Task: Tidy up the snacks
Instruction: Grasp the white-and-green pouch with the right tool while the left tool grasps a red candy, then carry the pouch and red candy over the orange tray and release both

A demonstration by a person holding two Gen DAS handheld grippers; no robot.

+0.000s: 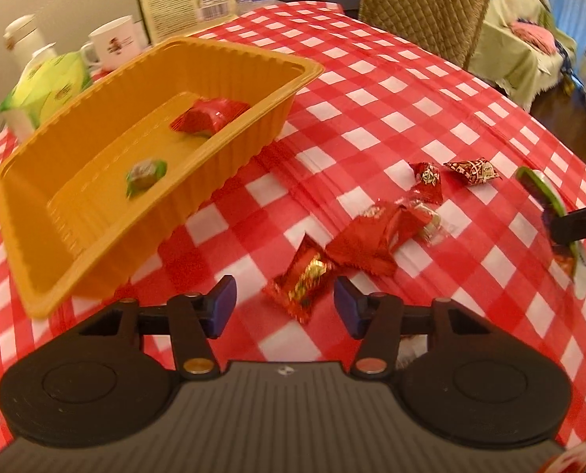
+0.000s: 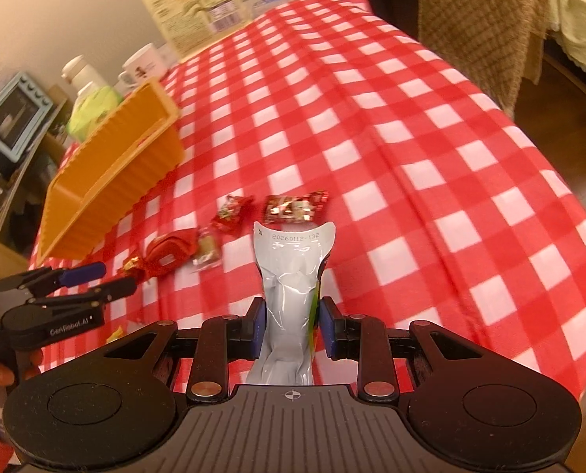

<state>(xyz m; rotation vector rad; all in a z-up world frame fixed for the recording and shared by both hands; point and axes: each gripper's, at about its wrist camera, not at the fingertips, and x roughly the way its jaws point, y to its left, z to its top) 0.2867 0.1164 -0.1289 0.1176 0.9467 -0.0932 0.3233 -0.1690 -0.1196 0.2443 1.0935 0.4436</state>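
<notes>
My tray (image 1: 230, 165) looks like ribbed orange plastic; the sweets (image 1: 305, 283) wear shiny crinkled foil; a smooth checked cloth (image 1: 391, 90) covers the surface; my pouch (image 2: 289, 276) is glossy.

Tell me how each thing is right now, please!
Orange tray: upright on the table, two wrapped snacks inside.
Red candies: loose on the checkered cloth, outside the tray.
Silver packet: pinched upright, sealed.
Left gripper: open, just been closing, a red-gold candy between its fingers, not gripped.
Right gripper: shut on the packet.
</notes>
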